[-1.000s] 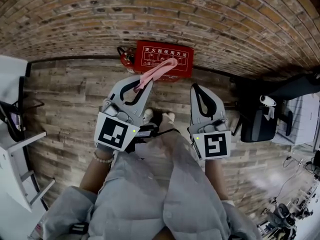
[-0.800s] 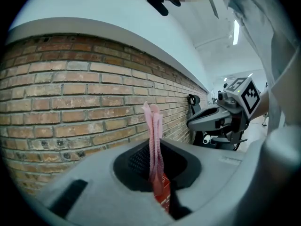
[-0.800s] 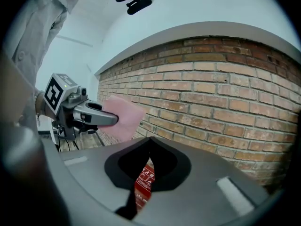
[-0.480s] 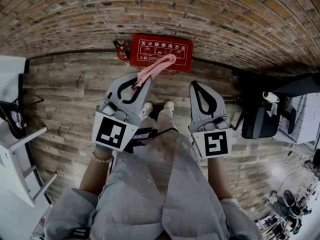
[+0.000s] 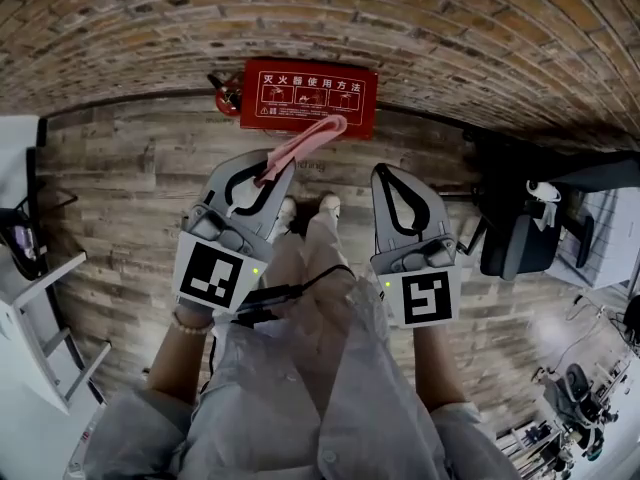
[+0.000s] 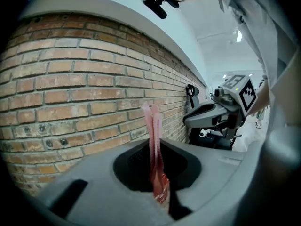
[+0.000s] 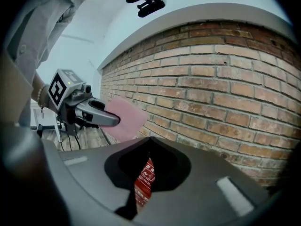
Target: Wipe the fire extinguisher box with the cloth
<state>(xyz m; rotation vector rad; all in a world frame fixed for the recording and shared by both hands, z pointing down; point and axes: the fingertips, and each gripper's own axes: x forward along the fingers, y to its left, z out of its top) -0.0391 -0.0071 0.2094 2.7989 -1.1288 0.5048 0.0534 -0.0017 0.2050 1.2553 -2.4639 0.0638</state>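
Landmark: fire extinguisher box (image 5: 308, 98), red, on the wooden floor (image 5: 120, 178) with its back against the brick wall (image 5: 450, 28).

Writing: a white heading across the box top reads 灭火器使用方法. Below it is a row of white pictogram panels with small print, too small to read. Each hand-held gripper carries a cube with black-and-white square markers, with no text on them.

Hidden or unclear:
- The box is closed, so its contents are not visible.
- A red item with a black fitting (image 5: 225, 93) sits just left of the box, partly hidden by it. It is too small to identify for certain.
- In the right gripper view, only a narrow red strip of the box with white print shows through the slit under the jaws.
- The white furniture far left of the box is cut off by the frame edge.

Hand-held grippers:
- Left hand-held gripper (image 5: 272, 170), just in front of the box: jaws clamped on the pink cloth (image 5: 300, 146).
- The cloth's free end extends forward and overlaps the box's lower front edge in the head view. I cannot tell whether it touches.
- Right hand-held gripper (image 5: 386, 175), in front of the box's right end: jaws together, nothing between them.

Other: the person's shoes (image 5: 325, 206) are on the floor in front of the box, and a black office chair (image 5: 520, 238) stands well to its right.
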